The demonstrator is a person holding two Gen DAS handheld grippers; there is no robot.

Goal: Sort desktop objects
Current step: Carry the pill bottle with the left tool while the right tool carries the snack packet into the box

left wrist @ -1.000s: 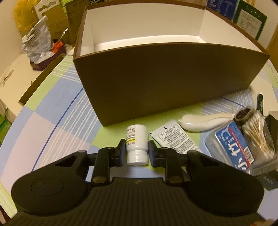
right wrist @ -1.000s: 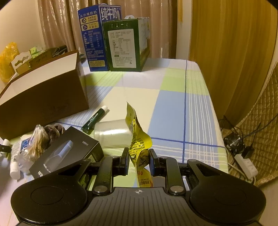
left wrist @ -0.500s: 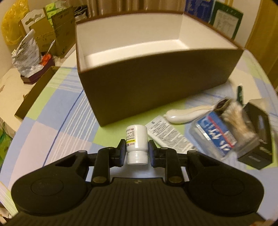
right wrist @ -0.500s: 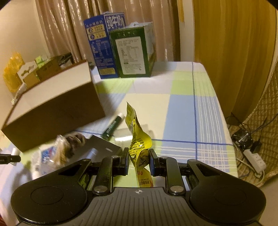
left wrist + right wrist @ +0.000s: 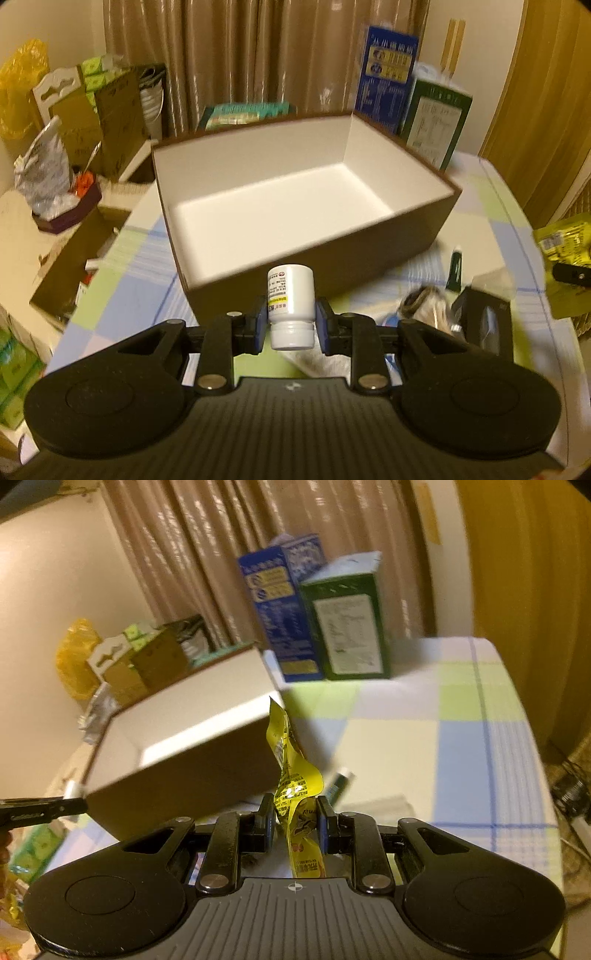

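Note:
My left gripper (image 5: 291,325) is shut on a white pill bottle (image 5: 290,301) with a yellow-striped label, held in the air just in front of the near wall of a brown box (image 5: 332,266) with an empty white inside. My right gripper (image 5: 293,812) is shut on a crumpled yellow sachet (image 5: 291,771), raised above the table to the right of the same box (image 5: 184,775). The sachet and right fingertip show at the right edge of the left wrist view (image 5: 561,251). The left gripper's tip shows at the left edge of the right wrist view (image 5: 40,808).
On the checked tablecloth (image 5: 480,746) by the box lie a green pen (image 5: 454,267), a black case (image 5: 484,321), a bag of cotton swabs (image 5: 424,302) and a paper sachet. A blue carton (image 5: 280,605) and a green carton (image 5: 347,627) stand behind. Clutter fills the left side table (image 5: 55,192).
Both grippers have risen from the table, carrying the pill bottle and the yellow sachet. The left one now looks down into the box; the right has swung left toward it.

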